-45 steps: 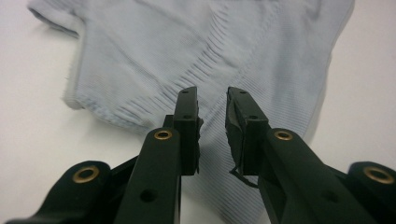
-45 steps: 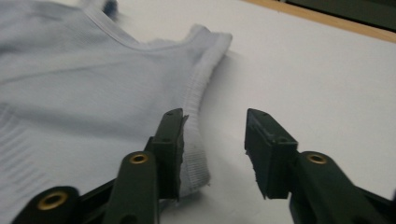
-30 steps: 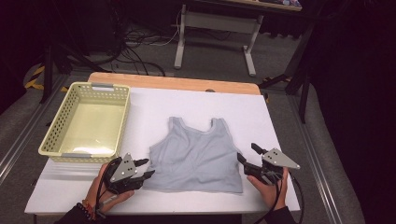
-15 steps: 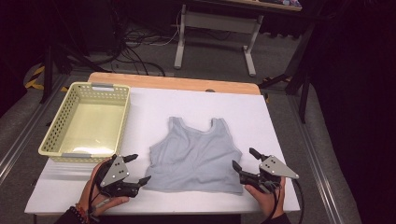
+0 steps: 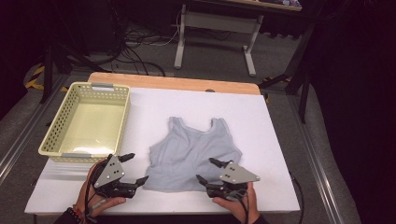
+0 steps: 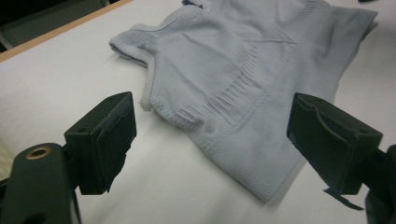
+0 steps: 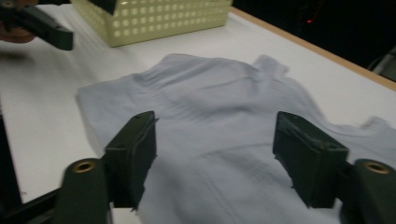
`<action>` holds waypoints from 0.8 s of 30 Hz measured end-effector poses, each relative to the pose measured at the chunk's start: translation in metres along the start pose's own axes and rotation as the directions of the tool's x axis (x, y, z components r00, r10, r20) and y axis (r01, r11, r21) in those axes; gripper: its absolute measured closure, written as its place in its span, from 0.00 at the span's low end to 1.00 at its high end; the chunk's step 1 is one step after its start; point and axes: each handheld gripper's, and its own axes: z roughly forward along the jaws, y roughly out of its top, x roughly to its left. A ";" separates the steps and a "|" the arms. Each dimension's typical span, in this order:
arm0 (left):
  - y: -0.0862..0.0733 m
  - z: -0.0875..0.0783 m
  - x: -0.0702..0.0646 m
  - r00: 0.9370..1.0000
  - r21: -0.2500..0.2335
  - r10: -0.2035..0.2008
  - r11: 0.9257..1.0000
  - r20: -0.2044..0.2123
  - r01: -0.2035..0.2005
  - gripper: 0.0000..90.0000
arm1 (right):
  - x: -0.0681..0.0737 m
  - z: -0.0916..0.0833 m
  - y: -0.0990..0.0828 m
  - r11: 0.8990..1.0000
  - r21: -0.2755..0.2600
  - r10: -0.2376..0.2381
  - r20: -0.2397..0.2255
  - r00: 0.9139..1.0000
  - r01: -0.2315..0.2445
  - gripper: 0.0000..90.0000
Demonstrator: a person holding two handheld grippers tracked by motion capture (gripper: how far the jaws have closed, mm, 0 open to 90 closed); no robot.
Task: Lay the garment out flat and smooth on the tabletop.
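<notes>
**Both grippers spread at the top's hem**

Left gripper (image 5: 134,168) has just been opening, jaws wide beside the grey tank top (image 5: 191,151), nothing between them; right gripper (image 5: 208,171) gapes over its hem, jaws just narrowing; top lies flat mid-table (image 5: 261,121), basket (image 5: 51,135) leftward.

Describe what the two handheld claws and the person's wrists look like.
Both the left claw and the right claw are black, each topped by a grey three-cornered plate dotted with small holes. Their jaws end in blocky black pads. A dark beaded bracelet circles the left wrist.
</notes>
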 end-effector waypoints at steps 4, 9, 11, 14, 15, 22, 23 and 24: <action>-0.003 -0.006 0.002 0.999 0.013 -0.019 1.000 -0.041 0.019 0.19 | 0.028 0.031 0.010 0.998 0.024 -0.053 -0.093 0.994 0.056 0.44; -0.006 -0.014 0.006 0.996 -0.003 -0.054 0.999 -0.070 0.054 0.20 | 0.059 0.071 0.022 0.993 0.059 -0.084 -0.205 0.975 0.098 0.48; -0.007 -0.014 0.009 0.995 0.002 -0.066 0.998 -0.078 0.067 0.21 | 0.072 0.084 0.025 0.988 0.066 -0.118 -0.234 0.965 0.137 0.50; -0.007 -0.014 0.009 0.994 0.015 -0.066 0.998 -0.088 0.068 0.22 | 0.084 0.103 0.028 0.980 0.095 -0.144 -0.264 0.954 0.174 0.52; -0.007 -0.014 0.009 0.994 0.012 -0.067 0.998 -0.090 0.068 0.22 | 0.088 0.108 0.029 0.977 0.107 -0.151 -0.264 0.953 0.185 0.52; -0.007 -0.016 0.009 0.992 0.014 -0.078 0.997 -0.103 0.080 0.24 | 0.093 0.137 0.031 0.958 0.209 -0.148 -0.228 0.962 0.197 0.60; -0.007 -0.015 0.009 0.992 0.015 -0.078 0.997 -0.103 0.080 0.24 | 0.090 0.138 0.031 0.961 0.219 -0.114 -0.237 0.965 0.167 0.65; -0.007 -0.014 0.009 0.992 0.019 -0.079 0.996 -0.099 0.082 0.24 | 0.087 0.139 0.032 0.962 0.228 -0.091 -0.241 0.966 0.147 0.69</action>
